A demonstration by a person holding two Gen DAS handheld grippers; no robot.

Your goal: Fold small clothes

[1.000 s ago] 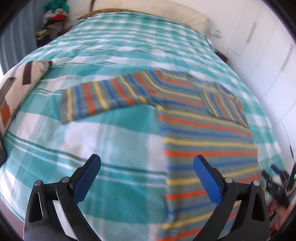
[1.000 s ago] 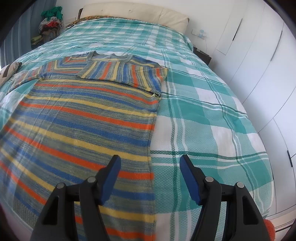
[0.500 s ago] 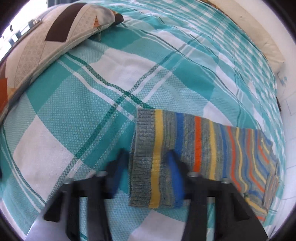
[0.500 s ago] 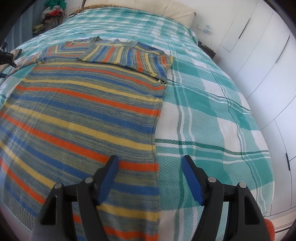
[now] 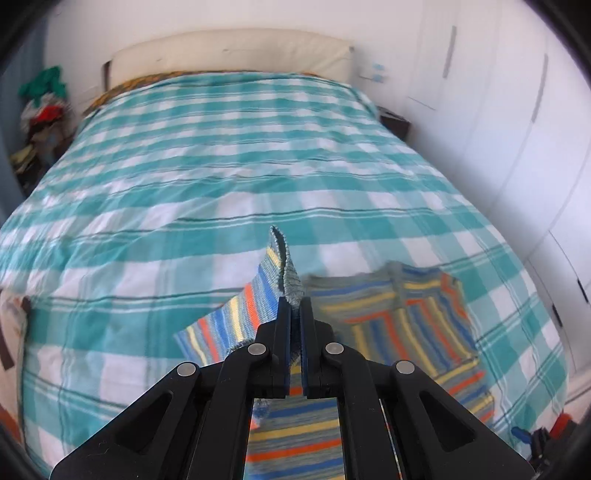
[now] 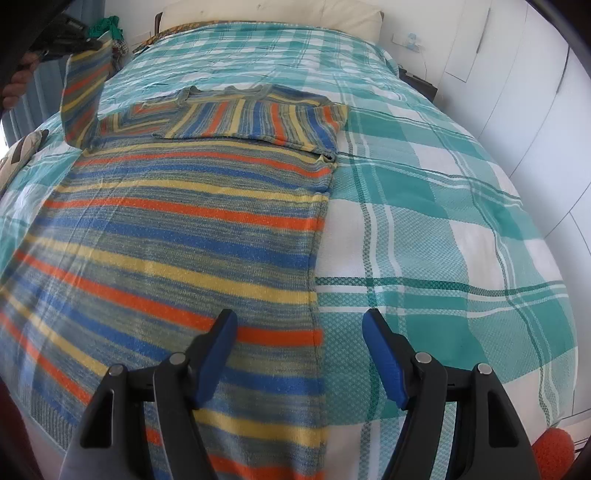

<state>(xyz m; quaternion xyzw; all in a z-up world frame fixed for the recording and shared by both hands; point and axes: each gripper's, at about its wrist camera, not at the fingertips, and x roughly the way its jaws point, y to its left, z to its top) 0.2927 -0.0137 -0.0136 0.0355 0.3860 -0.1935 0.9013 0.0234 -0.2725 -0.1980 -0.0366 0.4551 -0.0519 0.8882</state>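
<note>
In the left wrist view, the left gripper [image 5: 294,314] is clenched on the cuff of one sleeve [image 5: 258,295] of the striped sweater [image 5: 399,325]. The grey ribbed cuff sticks up beyond the blue pads, and the sleeve hangs down to the left in bands of blue, orange and yellow. The rest of the sweater lies on the bed [image 5: 229,155] to the lower right, with the other sleeve folded across the chest. The bed wears a teal and white checked cover, with a cream pillow [image 5: 229,51] at its head against the wall. A heap of clothes [image 5: 40,107] sits in the far left corner, and white wardrobe doors [image 5: 517,110] run along the right. The picture is blurred, and no writing or brand can be read

In the right wrist view, the right gripper [image 6: 300,354] is released, its blue pads spread apart above the right side edge of the sweater [image 6: 177,236], one pad over the knit, the other over the checked cover [image 6: 424,236]; nothing is between them. The sweater lies flat with its hem near the camera and its neck towards the pillow [image 6: 273,11]. At the upper left the left gripper [image 6: 90,45] holds the lifted sleeve [image 6: 83,96] above the bed, and part of a hand [image 6: 16,86] shows at the edge. A patterned cushion [image 6: 18,155] lies at the left, and something orange and knitted [image 6: 552,450] sits at the bottom right corner. No label or lettering is legible here either
</note>
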